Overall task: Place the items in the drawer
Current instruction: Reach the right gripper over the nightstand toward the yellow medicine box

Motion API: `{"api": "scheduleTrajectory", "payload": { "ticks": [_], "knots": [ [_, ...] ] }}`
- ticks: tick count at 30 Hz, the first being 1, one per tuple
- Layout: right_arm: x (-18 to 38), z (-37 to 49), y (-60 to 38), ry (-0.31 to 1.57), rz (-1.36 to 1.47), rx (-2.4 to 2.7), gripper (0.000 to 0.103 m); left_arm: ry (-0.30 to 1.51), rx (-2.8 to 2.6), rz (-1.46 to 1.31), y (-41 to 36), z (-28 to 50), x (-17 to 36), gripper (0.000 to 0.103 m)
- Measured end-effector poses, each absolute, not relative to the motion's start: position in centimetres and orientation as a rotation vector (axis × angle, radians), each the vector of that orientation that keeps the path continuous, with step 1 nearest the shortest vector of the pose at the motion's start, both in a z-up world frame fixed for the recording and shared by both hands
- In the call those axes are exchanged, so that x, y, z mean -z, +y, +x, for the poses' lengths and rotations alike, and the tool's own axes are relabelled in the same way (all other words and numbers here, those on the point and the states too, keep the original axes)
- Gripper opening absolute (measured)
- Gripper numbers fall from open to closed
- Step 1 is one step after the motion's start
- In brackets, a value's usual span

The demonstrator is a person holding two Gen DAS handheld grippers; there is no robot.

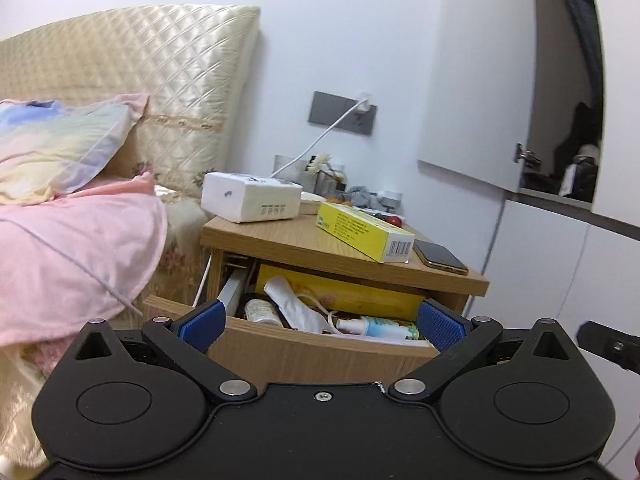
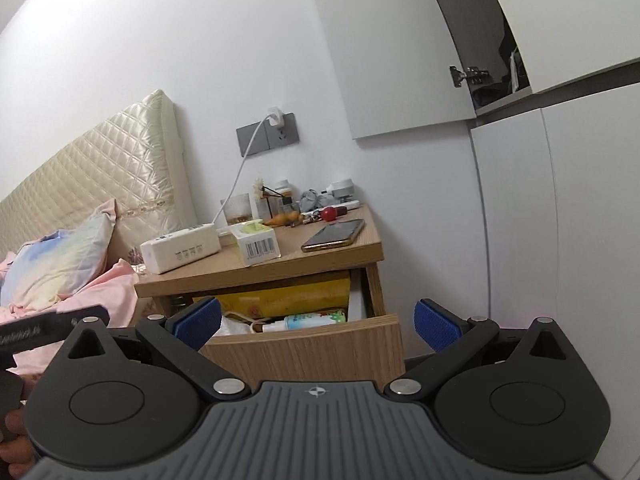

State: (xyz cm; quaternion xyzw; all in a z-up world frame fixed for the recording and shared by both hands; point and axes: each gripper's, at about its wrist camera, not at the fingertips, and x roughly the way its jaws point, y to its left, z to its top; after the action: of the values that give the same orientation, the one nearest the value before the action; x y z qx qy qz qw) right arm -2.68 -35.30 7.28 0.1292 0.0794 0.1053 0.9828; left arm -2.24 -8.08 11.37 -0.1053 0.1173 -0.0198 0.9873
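I see both grippers, left gripper (image 1: pixel 320 324) and right gripper (image 2: pixel 316 322), jaws spread, holding nothing. Drawer (image 1: pixel 320 350) is pulled open, already cluttered. Yellow box (image 1: pixel 364 232), phone (image 1: pixel 440 259) and tissue pack (image 1: pixel 252 197) sit on the nightstand surface (image 1: pixel 288 236) above it.

Matt wood drawer (image 1: pixel 320 350), seemingly glossy quilted headboard (image 1: pixel 160 64)

Wood drawer (image 1: pixel 320 350) open, cluttered; yellow box (image 1: pixel 366 232), phone (image 1: pixel 440 258) on top.
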Motion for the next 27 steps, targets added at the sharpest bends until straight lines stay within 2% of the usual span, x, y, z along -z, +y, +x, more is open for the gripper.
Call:
{"api": "scheduleTrajectory", "payload": {
  "ticks": [11,19,27],
  "knots": [
    [-8.4,-0.8,-37.2,0.198,0.311,-0.26,0.103,0.172,-0.009,-0.199,-11.1,0.9,-15.0,0.102],
    [-8.6,0.4,-37.2,0.181,0.333,-0.28,0.103,0.131,-0.034,-0.06,-6.9,0.9,-17.2,0.102],
    [-8.3,1.0,-33.5,0.167,0.339,-0.336,0.103,0.125,-0.022,-0.019,-3.5,-1.1,-13.0,0.102]
  ]
}}
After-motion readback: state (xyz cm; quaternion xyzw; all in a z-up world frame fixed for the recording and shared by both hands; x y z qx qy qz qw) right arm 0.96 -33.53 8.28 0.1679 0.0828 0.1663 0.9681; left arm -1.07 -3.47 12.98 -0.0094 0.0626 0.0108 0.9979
